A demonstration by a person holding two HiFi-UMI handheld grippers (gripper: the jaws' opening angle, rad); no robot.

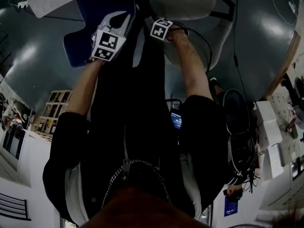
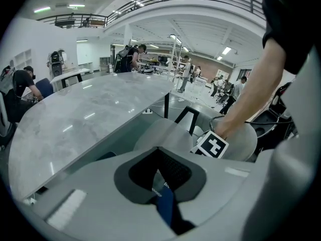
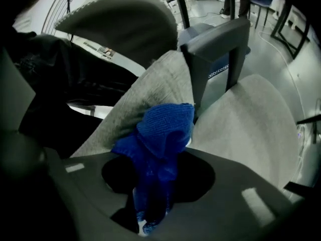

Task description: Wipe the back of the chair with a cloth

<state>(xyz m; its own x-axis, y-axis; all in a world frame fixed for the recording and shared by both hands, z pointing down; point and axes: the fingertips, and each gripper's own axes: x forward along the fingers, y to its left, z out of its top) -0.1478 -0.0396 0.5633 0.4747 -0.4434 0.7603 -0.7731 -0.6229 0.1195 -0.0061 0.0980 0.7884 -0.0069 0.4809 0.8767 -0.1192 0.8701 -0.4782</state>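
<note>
Right gripper (image 3: 149, 212) is clamped on a blue cloth (image 3: 163, 134), jaws nearly together with the fabric pinched between them. The cloth's long axis runs straight out from the jaws. Its far end is bunched into a hood-like fold that rests against the grey padded back (image 3: 150, 84) of the chair. Just beside the fold, a dark post (image 3: 213, 49) rises at a slight tilt. A second grey pad (image 3: 246, 124) spreads to its right, and pale floor (image 3: 301, 84) lies open beyond that pad's edge.

Left gripper (image 2: 170, 219) is closed on a thin blue strip (image 2: 163, 199) that points away between the jaws, with black mesh (image 2: 173, 169) behind it. Past it, the right gripper's marker cube (image 2: 210, 145) sits at the person's hand (image 2: 228, 127) over the chair's rounded grey top (image 2: 241, 144). A long marble table (image 2: 85, 119) runs off to the left, its edge close to the chair. The hall behind is wide, with people standing well apart from the work.

From the head view, both grippers are held out ahead of the dark-clothed torso. The left gripper (image 1: 108, 41) is over a blue patch (image 1: 80, 37). The right gripper (image 1: 161, 29) is just beside it, at the edge of the grey chair (image 1: 183, 4). Grey floor (image 1: 38, 65) surrounds the chair on both sides.
</note>
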